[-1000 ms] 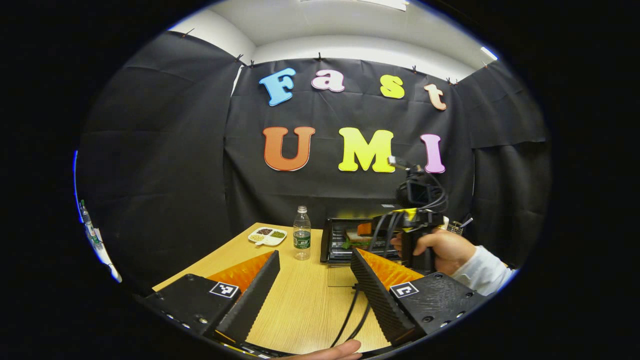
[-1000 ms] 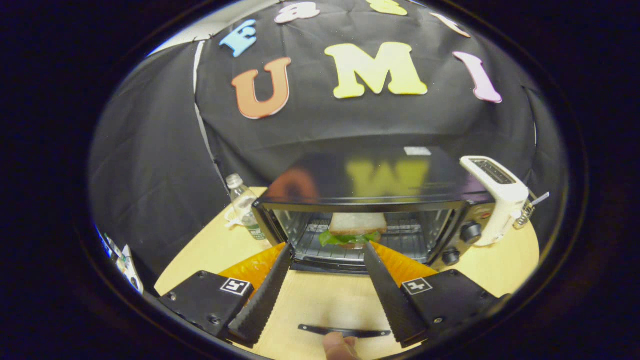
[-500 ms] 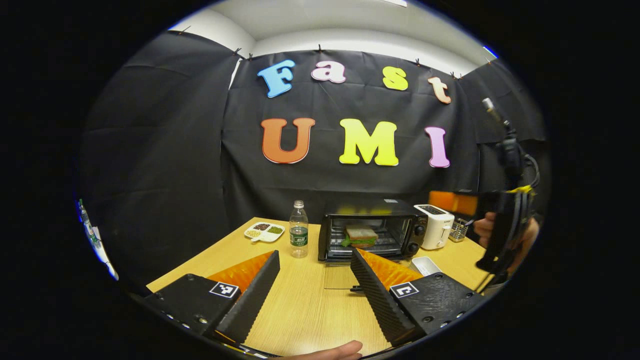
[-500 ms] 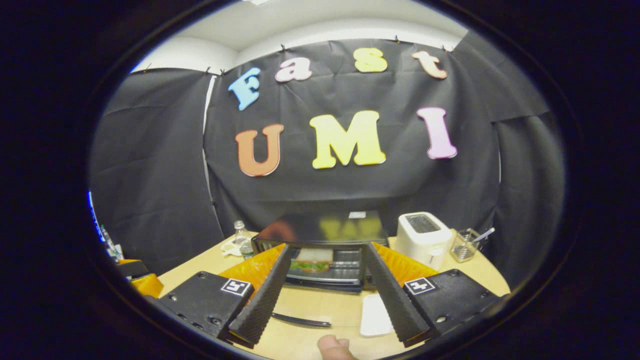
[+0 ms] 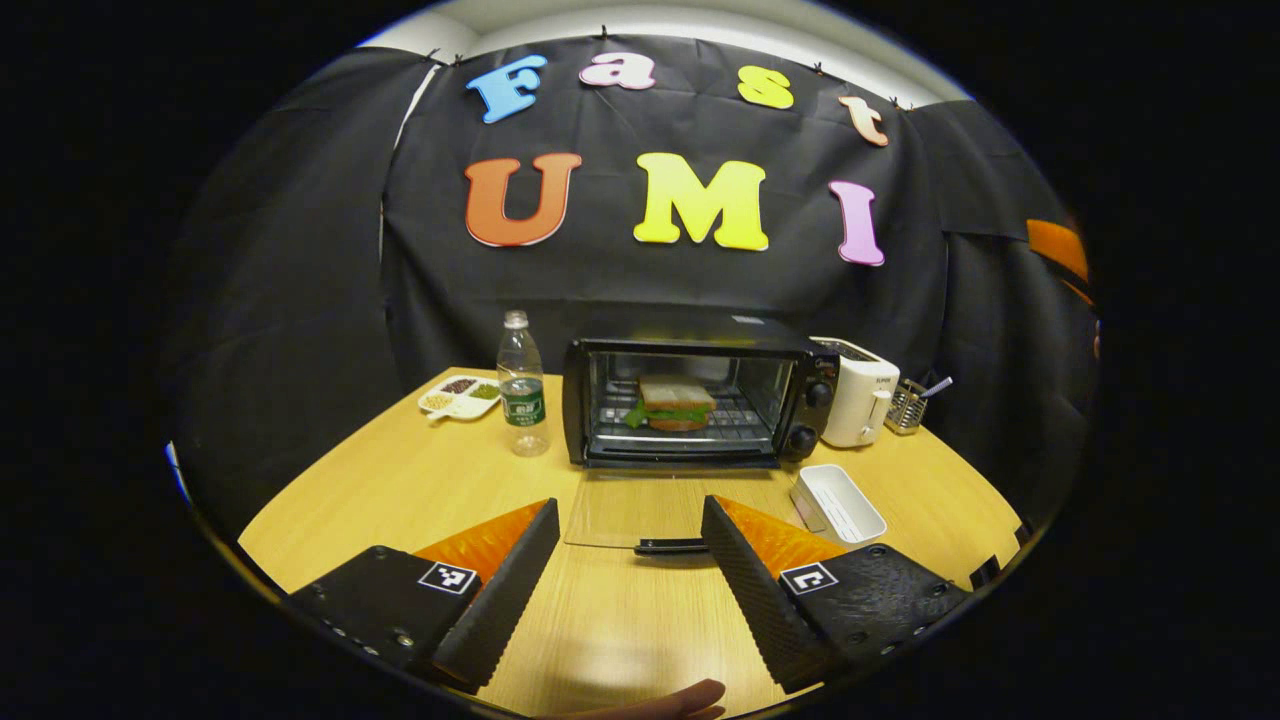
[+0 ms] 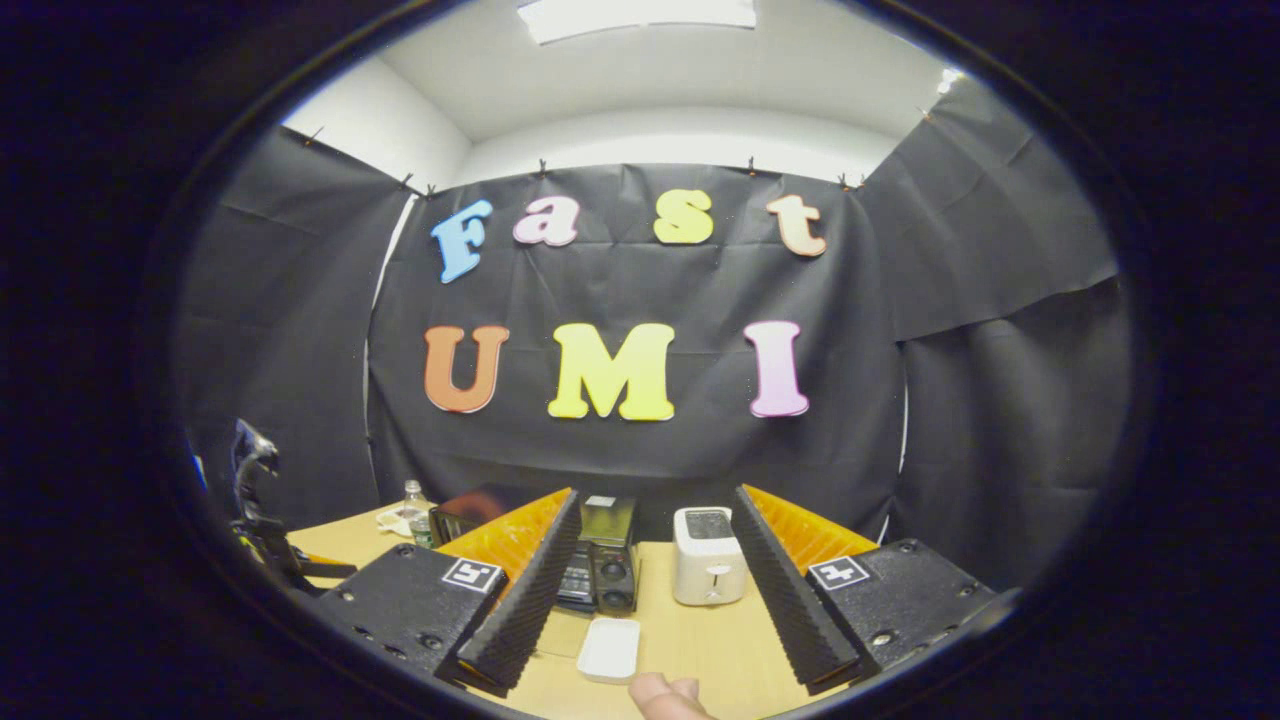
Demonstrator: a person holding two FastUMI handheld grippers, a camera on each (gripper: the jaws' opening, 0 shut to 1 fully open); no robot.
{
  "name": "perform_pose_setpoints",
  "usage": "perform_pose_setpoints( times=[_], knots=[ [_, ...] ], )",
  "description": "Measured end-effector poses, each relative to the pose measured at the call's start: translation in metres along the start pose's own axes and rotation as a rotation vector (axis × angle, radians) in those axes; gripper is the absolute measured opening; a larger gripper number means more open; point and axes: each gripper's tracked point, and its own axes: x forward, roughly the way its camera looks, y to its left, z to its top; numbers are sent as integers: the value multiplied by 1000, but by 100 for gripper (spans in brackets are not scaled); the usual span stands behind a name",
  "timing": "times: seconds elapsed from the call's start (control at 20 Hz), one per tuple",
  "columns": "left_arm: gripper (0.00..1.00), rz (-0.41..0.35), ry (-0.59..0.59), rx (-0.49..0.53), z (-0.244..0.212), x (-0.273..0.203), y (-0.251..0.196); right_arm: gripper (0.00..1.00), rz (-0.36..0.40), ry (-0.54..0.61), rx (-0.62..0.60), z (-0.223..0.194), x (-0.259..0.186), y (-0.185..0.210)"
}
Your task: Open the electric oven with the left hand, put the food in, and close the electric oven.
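Pulled well back from the electric oven [image 5: 690,400] since a second ago, right gripper [image 6: 645,575] now high and away, fingers spread on nothing; moved closer to the oven front, left gripper [image 5: 630,560] low over the wooden table [image 5: 400,490], fingers likewise spread and empty. Resting on the rack inside, sandwich [image 5: 672,402]; lying flat on the table, glass door [image 5: 640,505], handle between the left fingertips, untouched. Flanking the oven, water bottle [image 5: 521,385] and white toaster [image 5: 855,392], white tray [image 5: 838,503] in front.

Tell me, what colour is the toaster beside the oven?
The toaster is white; the left gripper view shows it best.
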Motion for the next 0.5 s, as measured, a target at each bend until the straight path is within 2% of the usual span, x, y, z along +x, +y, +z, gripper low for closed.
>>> perform_pose_setpoints(
  times=[0.15,0.4,0.5],
  knots=[
    [94,-17,80,9,-27,23,-19,96,-51,-12,0,2,-10,-34],
    [95,-60,220,9,-73,51,-51,96,-86,-60,33,5,-14,-68],
    [95,-71,257,35,-90,62,-58,96,-93,-38,38,-9,-10,-77]
  ],
)
